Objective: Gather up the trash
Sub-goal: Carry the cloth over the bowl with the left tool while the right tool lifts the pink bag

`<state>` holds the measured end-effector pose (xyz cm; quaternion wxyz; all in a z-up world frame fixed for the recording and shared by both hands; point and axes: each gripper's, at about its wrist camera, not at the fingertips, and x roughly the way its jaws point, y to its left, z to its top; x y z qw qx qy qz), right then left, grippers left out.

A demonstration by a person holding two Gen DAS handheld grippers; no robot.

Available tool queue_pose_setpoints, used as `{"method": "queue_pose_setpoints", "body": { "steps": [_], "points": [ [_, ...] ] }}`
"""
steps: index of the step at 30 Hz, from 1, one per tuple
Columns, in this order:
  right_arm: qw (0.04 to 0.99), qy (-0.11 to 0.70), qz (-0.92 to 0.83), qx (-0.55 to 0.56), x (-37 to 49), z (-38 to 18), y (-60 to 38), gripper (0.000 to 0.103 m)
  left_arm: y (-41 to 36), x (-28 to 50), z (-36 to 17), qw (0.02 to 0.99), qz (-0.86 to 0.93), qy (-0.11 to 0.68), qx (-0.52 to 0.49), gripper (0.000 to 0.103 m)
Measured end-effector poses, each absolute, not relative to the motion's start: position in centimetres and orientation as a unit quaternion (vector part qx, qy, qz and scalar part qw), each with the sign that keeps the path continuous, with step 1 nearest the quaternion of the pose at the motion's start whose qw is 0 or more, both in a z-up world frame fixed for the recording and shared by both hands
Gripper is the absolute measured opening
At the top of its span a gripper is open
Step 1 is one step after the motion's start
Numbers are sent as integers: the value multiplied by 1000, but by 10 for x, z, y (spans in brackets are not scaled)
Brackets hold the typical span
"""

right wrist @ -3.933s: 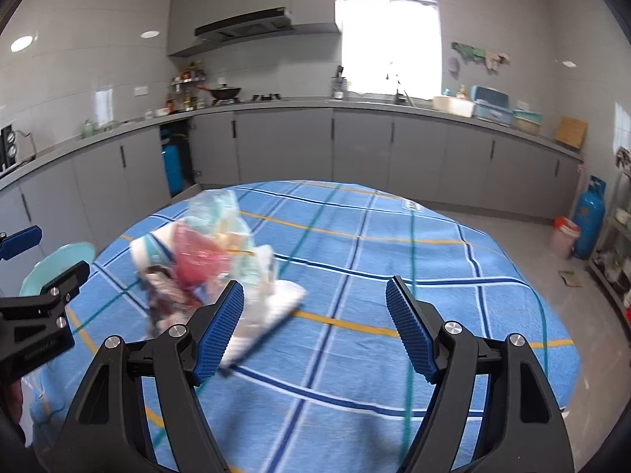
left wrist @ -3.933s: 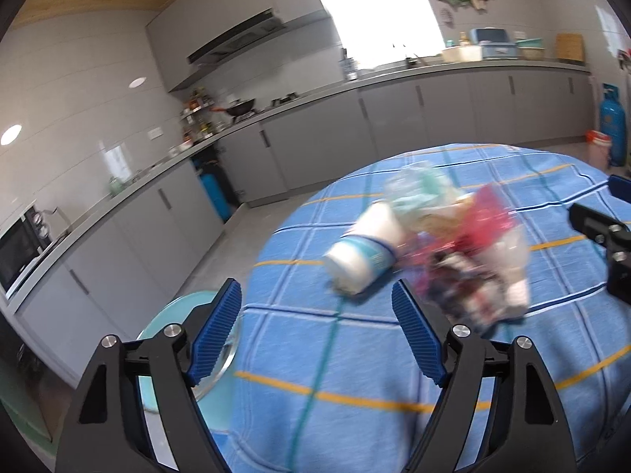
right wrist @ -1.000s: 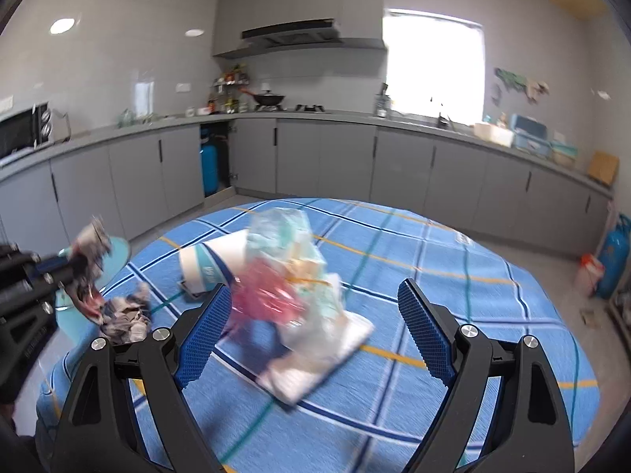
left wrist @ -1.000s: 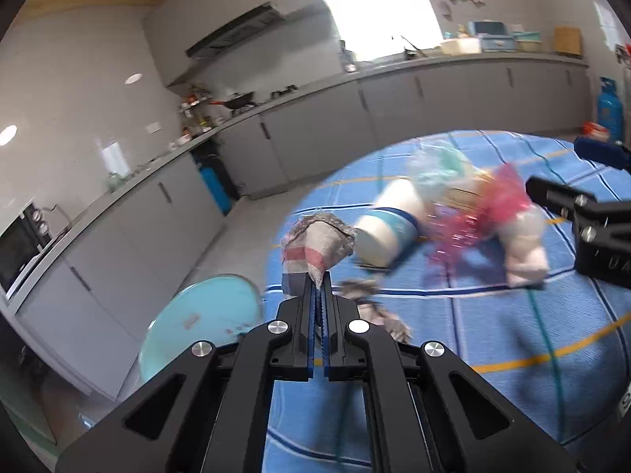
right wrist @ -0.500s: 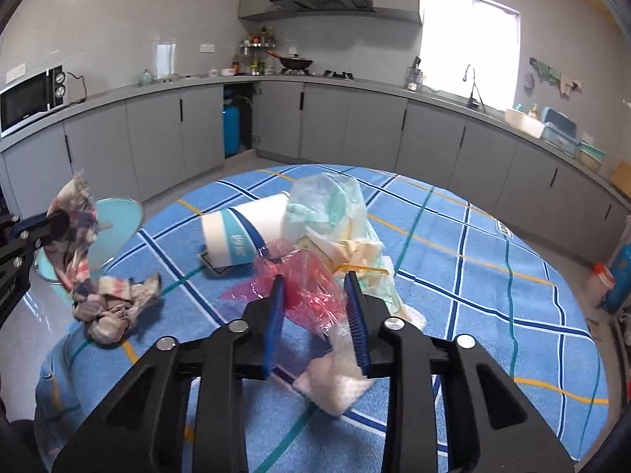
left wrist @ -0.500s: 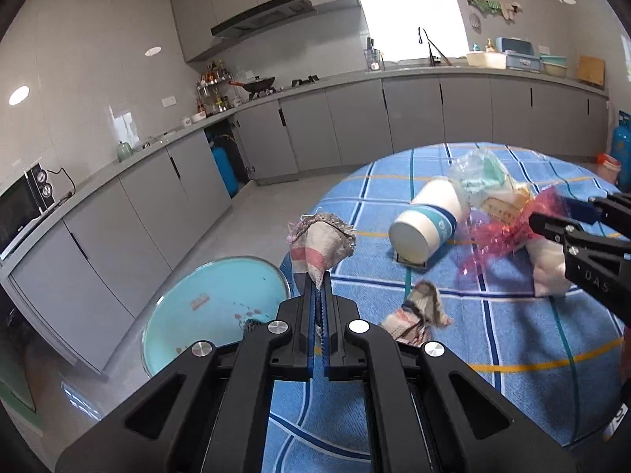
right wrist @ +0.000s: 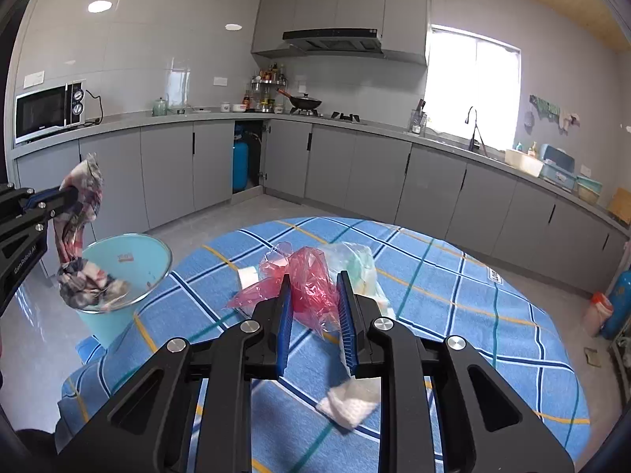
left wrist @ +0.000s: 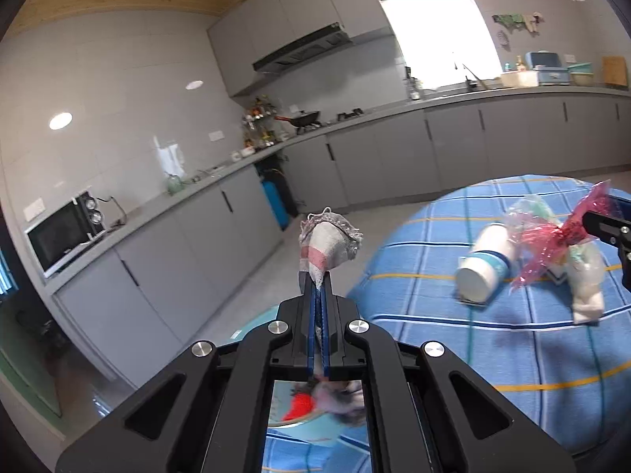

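A round table under a blue checked cloth (right wrist: 453,295) is spreading out ahead of and beneath the right gripper (right wrist: 313,299). Off that gripper's left side, beyond the table edge, a pale blue bin (right wrist: 130,260) is standing on the grey floor, its mouth open.

Directly ahead of the right gripper's tips, a heap of clear plastic bags (right wrist: 355,264) is lying on the cloth, with a white paper cup (left wrist: 483,272) on its side touching the heap's left edge. The right gripper's jaws have just been closing and are now pinching a crumpled red plastic bag (right wrist: 305,287) between the blue pads (right wrist: 284,315), lifting its end off the heap. Just below those pads, a folded white tissue (right wrist: 349,404) is hanging down or lying on the cloth; I cannot tell which.

The left gripper (left wrist: 318,295) is clamping fully shut on a checked cloth rag (right wrist: 81,236), whose top is bunching above the tips while the long end is dangling over the bin's rim.
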<state>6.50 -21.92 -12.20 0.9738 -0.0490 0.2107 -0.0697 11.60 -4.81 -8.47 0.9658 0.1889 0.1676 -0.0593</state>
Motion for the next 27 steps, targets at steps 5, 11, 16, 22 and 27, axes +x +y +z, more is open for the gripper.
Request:
{"method": "queue_pose_setpoints", "body": {
  "steps": [5, 11, 16, 22, 27],
  "points": [
    [975, 205, -58, -56, 76, -120, -202, 22, -33, 120, -83, 968, -35, 165, 184, 2],
    [977, 199, -42, -64, 89, -115, -182, 22, -14, 127, -79, 970, -12, 161, 181, 2],
    [978, 193, -28, -69, 100, -110, -165, 22, 1, 132, -75, 972, 3, 159, 175, 2],
    [980, 185, -15, -73, 107, -103, -151, 22, 13, 140, -72, 972, 17, 155, 176, 2],
    [980, 185, -5, -75, 115, -101, -143, 22, 24, 151, -74, 971, 28, 160, 177, 2]
  ]
}}
